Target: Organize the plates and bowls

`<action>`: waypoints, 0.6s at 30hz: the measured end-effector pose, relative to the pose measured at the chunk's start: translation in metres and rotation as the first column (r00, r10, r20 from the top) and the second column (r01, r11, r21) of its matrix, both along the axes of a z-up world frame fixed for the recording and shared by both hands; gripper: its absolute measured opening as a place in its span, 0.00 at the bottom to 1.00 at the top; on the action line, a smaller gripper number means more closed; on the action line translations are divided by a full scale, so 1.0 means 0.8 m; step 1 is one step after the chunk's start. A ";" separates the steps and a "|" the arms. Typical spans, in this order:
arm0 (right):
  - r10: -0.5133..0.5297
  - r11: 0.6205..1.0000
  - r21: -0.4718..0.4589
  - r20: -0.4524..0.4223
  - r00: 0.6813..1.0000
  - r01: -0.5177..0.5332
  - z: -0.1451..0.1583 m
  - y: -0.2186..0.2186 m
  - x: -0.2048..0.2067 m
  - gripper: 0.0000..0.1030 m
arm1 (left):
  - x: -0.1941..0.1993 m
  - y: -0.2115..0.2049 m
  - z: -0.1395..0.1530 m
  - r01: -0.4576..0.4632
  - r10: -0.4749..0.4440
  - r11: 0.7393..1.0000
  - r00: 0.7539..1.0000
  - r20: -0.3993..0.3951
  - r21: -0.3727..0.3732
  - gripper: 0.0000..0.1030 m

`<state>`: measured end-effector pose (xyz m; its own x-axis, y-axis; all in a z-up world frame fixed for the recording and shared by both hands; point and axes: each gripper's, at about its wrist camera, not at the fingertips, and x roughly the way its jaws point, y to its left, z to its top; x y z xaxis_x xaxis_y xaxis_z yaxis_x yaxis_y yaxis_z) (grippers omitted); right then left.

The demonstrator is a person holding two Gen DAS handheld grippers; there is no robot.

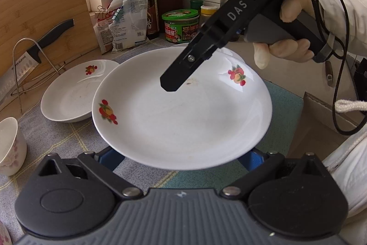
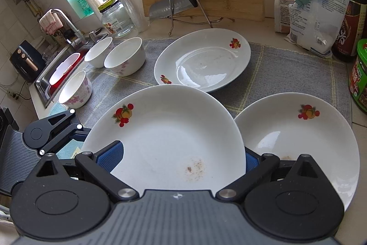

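A plate [image 1: 183, 111] is held off the mat [image 2: 286, 66] at its near rim, apparently pinched by the left gripper [image 1: 181, 160], presumably for stacking on another plate [image 2: 201, 61]. Whether the right gripper [image 2: 183, 160] grips it cannot be told.
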<state>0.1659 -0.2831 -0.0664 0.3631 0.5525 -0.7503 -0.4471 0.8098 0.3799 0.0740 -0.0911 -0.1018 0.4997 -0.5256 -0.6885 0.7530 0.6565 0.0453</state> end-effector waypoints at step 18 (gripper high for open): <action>-0.118 0.993 -0.009 -0.006 0.993 0.118 -0.013 -0.090 0.010 1.00 | 0.047 -0.083 -0.011 0.098 -0.098 0.995 0.995 -0.025 0.001 0.99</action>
